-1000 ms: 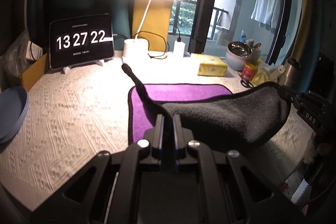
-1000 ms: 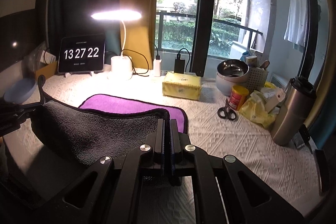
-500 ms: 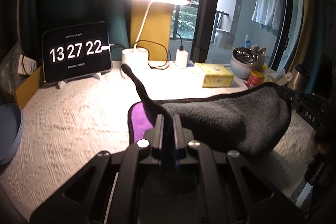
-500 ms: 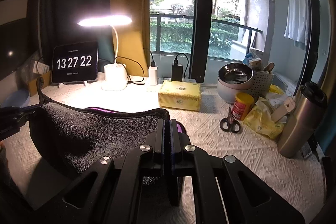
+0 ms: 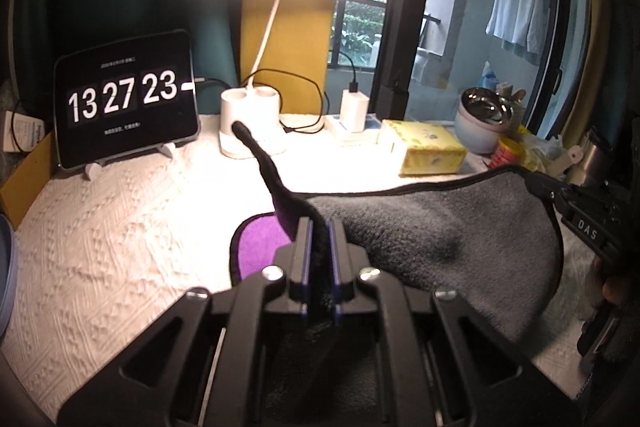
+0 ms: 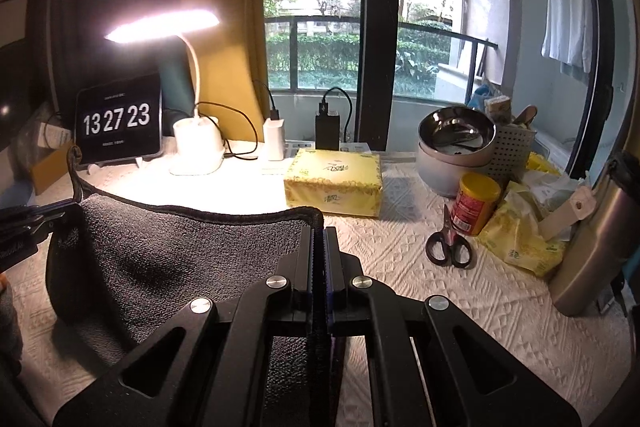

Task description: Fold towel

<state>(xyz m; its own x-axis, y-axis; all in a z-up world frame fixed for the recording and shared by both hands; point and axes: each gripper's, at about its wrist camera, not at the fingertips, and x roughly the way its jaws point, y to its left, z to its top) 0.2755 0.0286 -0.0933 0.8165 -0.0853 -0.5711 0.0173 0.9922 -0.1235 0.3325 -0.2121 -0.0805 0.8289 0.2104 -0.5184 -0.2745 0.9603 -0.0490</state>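
The towel (image 5: 432,239) is grey on one side and purple on the other, with a black hem. My left gripper (image 5: 318,227) is shut on its left corner and my right gripper (image 6: 319,233) is shut on its right corner. The near edge hangs between them, lifted and carried over the part lying on the table. A small purple patch (image 5: 258,243) of the lower layer still shows at the left. In the right wrist view the grey side (image 6: 180,251) sags toward the left gripper (image 6: 24,227). The right gripper (image 5: 576,211) shows at the right of the left wrist view.
A white textured cloth (image 5: 108,227) covers the table. At the back stand a tablet clock (image 5: 124,99), a lit desk lamp (image 5: 250,123), chargers and a yellow tissue box (image 6: 334,183). Scissors (image 6: 448,247), a red-and-yellow can (image 6: 474,203), steel bowls (image 6: 454,147) and a flask (image 6: 592,247) crowd the right.
Both grippers moved forward toward the back of the table with the towel's near edge. The grey side now covers nearly all the purple. The clock went from 13:27:22 to 13:27:23.
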